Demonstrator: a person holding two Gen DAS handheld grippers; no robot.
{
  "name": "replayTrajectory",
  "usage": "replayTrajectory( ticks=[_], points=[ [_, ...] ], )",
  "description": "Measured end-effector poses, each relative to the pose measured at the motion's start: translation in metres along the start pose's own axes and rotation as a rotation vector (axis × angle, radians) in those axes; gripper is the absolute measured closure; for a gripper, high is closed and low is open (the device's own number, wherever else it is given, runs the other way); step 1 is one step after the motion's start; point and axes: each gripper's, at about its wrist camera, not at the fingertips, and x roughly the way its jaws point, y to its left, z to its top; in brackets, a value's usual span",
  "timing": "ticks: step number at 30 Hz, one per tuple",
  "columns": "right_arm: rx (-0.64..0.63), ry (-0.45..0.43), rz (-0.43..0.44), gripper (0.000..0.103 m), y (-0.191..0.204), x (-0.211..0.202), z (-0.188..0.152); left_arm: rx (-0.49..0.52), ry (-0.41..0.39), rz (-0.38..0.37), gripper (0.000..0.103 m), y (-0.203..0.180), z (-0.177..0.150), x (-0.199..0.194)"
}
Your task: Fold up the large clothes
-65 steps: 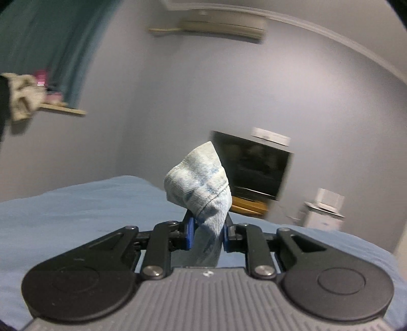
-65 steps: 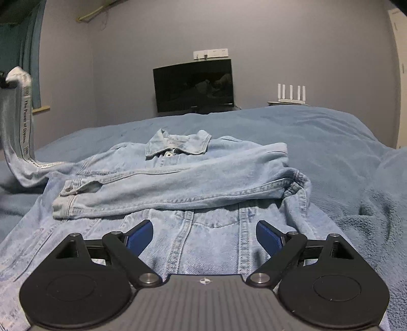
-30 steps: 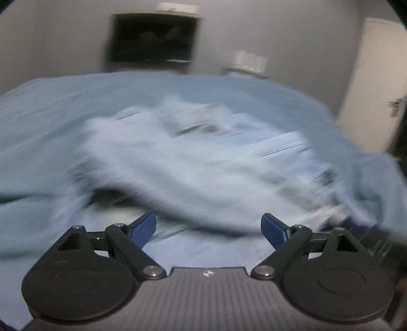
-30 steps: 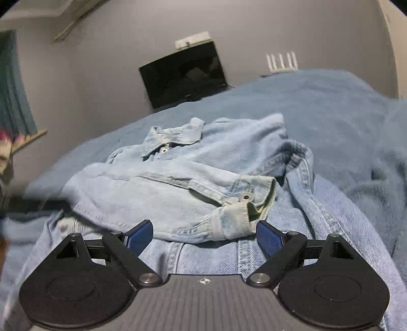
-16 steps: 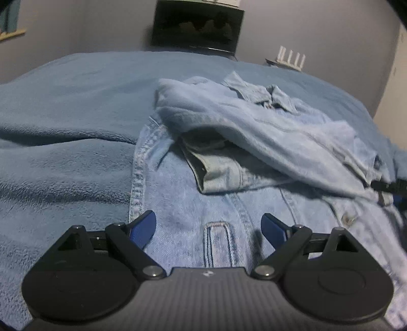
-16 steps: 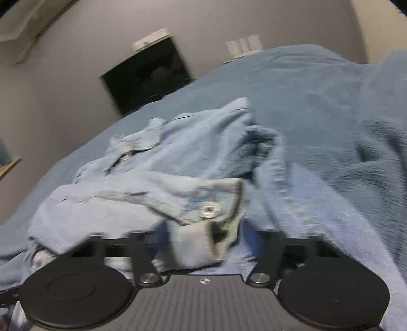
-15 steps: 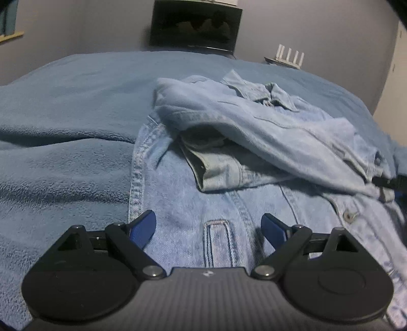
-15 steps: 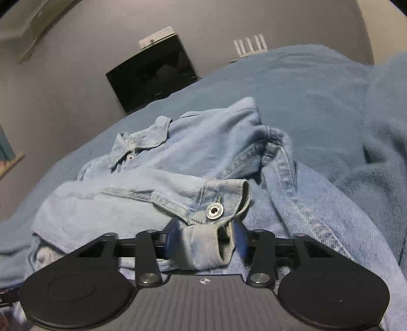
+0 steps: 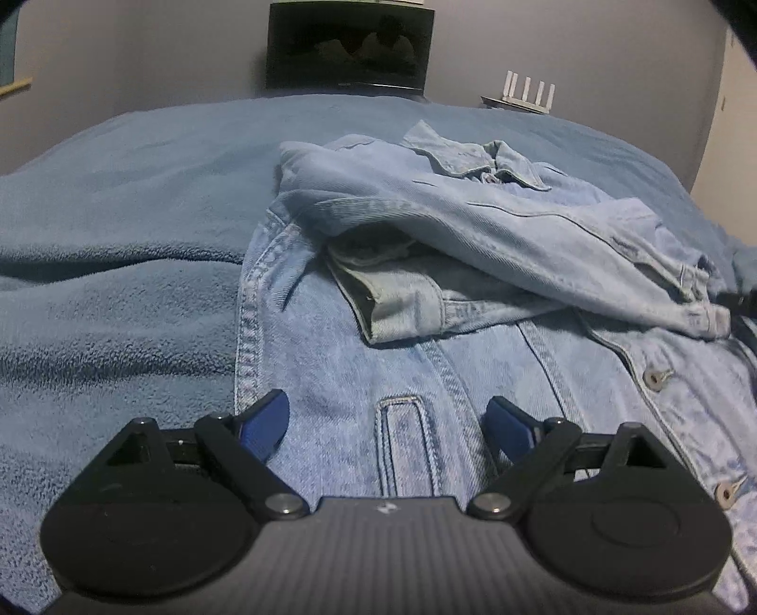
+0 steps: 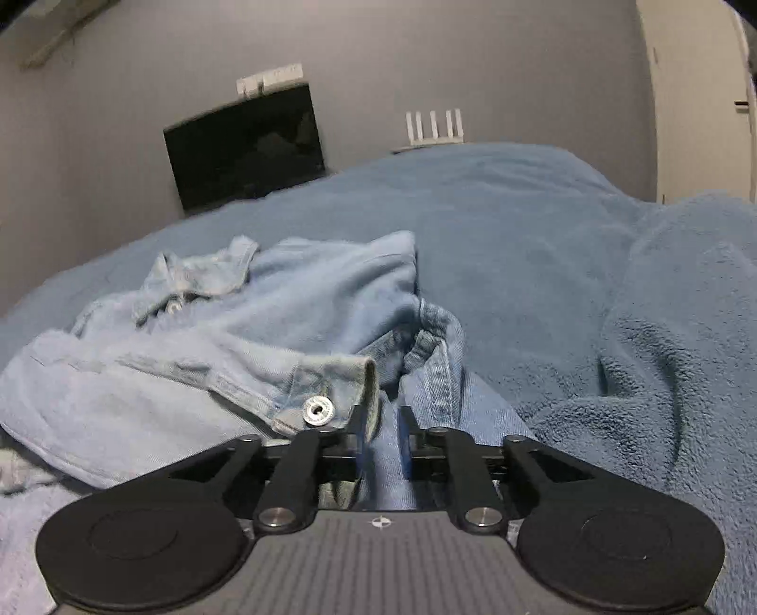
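Observation:
A light blue denim jacket (image 9: 473, 236) lies front up on the bed, both sleeves folded across its chest. My left gripper (image 9: 388, 426) hovers open over the jacket's lower left front, a pocket welt (image 9: 402, 440) between its blue fingers, nothing gripped. In the right wrist view the jacket (image 10: 284, 303) fills the left half. The upper sleeve's cuff (image 10: 331, 383), with a metal snap (image 10: 318, 410), ends at my right gripper (image 10: 382, 426). Its jaws are closing and stand narrow, with the cuff's denim edge pinched between them.
A blue fleece blanket (image 9: 118, 307) covers the bed and bunches into a thick fold (image 10: 686, 331) to the right of the jacket. Beyond the bed are a dark TV (image 9: 350, 45), a white router (image 9: 527, 92) and a pale door (image 10: 695, 94).
My right gripper went from wide open to narrow around the sleeve cuff. The left gripper let go of the sleeve it held up, swung down over the jacket's hem area and now holds still.

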Motion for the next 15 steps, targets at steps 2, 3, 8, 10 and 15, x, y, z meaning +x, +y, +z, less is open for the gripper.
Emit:
replayTrajectory(
  ticks=[2,3,8,10,15],
  points=[
    [-0.025,-0.019,0.049,0.055,0.005,-0.010,-0.003,0.008,-0.001,0.001,0.012,0.000,-0.001,0.000],
    [-0.038,-0.008,0.070,0.046,0.009,-0.012,-0.003,0.009,-0.002,0.002,0.012,0.000,-0.001,-0.001],
    [-0.101,0.057,0.048,0.042,0.020,-0.002,-0.012,0.016,-0.004,0.005,0.012,0.000,-0.002,0.000],
    [-0.088,0.097,0.096,0.058,0.018,0.006,-0.014,0.023,0.000,0.005,0.010,-0.001,-0.003,0.001],
    [-0.221,-0.025,0.091,0.089,0.038,-0.011,-0.014,0.038,0.011,0.002,0.007,-0.001,-0.003,0.005]
  ],
)
